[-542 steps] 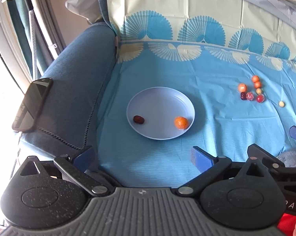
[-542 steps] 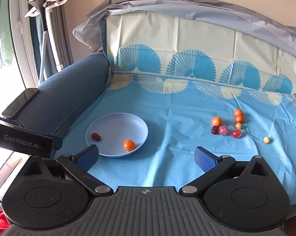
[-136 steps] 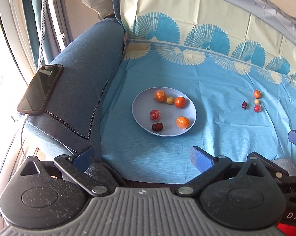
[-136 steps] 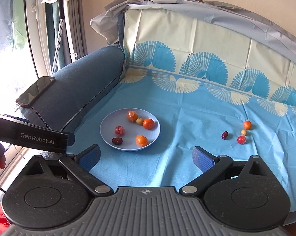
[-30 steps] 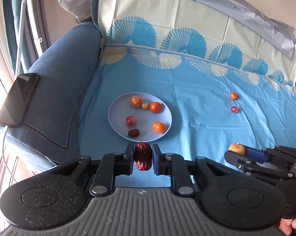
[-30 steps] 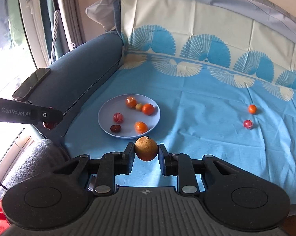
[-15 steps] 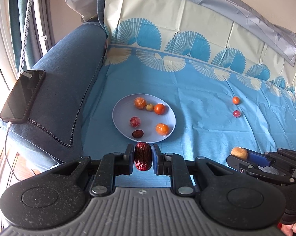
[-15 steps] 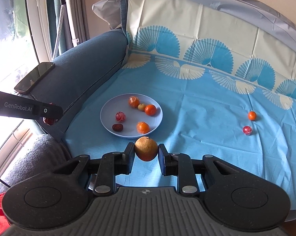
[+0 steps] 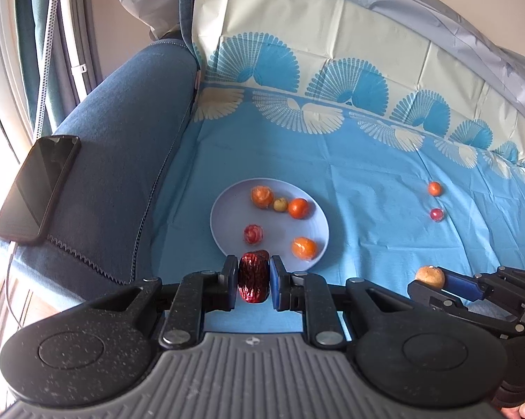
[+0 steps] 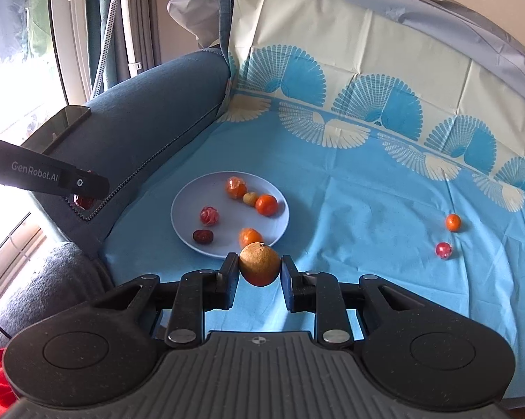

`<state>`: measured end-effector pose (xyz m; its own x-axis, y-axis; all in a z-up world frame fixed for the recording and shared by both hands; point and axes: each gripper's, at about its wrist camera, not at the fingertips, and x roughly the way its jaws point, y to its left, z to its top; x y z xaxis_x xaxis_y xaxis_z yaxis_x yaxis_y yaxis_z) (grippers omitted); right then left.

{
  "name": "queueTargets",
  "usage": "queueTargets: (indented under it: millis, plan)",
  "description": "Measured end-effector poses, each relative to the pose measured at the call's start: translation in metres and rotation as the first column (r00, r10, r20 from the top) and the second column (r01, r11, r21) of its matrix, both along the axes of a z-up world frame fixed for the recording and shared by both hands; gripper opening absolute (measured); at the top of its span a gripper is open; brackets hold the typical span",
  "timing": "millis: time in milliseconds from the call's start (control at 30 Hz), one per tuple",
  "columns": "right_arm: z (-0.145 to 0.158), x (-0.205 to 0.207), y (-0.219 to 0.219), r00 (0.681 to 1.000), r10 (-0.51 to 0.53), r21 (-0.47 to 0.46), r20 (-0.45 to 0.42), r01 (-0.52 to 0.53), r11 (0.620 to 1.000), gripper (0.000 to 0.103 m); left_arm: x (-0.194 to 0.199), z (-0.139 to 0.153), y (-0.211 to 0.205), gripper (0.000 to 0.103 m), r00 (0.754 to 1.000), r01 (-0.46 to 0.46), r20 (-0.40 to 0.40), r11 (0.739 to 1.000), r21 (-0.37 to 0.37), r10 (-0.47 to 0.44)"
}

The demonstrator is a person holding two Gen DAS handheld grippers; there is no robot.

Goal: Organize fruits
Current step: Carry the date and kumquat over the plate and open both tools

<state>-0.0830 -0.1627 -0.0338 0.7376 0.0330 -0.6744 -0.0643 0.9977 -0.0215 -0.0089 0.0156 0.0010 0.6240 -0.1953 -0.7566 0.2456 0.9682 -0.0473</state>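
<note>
Left wrist view: a phone (image 9: 37, 186) lies on the sofa arm (image 9: 122, 160), then the left gripper (image 9: 254, 282) is clenched on a wrinkled red date (image 9: 253, 281) just short of the plate (image 9: 227, 216), which already carries fruit. The right gripper (image 10: 259, 270) grips a tan round fruit (image 10: 259, 264). Both pieces look light and squashable, best pinched across the middle; an orange (image 10: 453, 222) and a red fruit (image 10: 443, 250) wait on the cloth (image 10: 367, 209), nothing blocking.
</note>
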Motion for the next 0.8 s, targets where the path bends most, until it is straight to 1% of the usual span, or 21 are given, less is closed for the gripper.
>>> queueTargets:
  millis: [167,267,500,633,800]
  plan:
    - [-0.010,0.033,-0.003,1.000,0.004,-0.010,-0.024,-0.004,1.000,0.027,0.033,-0.011,-0.006,0.020,1.000,-0.010,-0.011,1.000,0.017,0.010]
    - [-0.019,0.056,-0.006,0.999,0.004,-0.009,-0.043,-0.004,1.000,0.027,0.057,-0.021,-0.010,0.020,0.999,-0.009,-0.031,1.000,0.024,0.010]
    - [-0.044,0.111,-0.012,0.997,0.001,0.001,-0.083,-0.001,1.000,0.027,0.114,-0.055,-0.024,0.020,0.997,0.009,-0.080,0.999,0.044,-0.005]
    - [-0.062,0.141,-0.017,0.994,-0.001,-0.005,-0.109,0.001,1.000,0.027,0.142,-0.076,-0.033,0.020,0.996,0.019,-0.093,0.998,0.056,-0.013]
    - [-0.083,0.170,-0.020,0.990,0.009,-0.007,-0.138,-0.010,1.000,0.027,0.173,-0.105,-0.042,0.020,0.991,0.026,-0.135,0.997,0.077,-0.016]
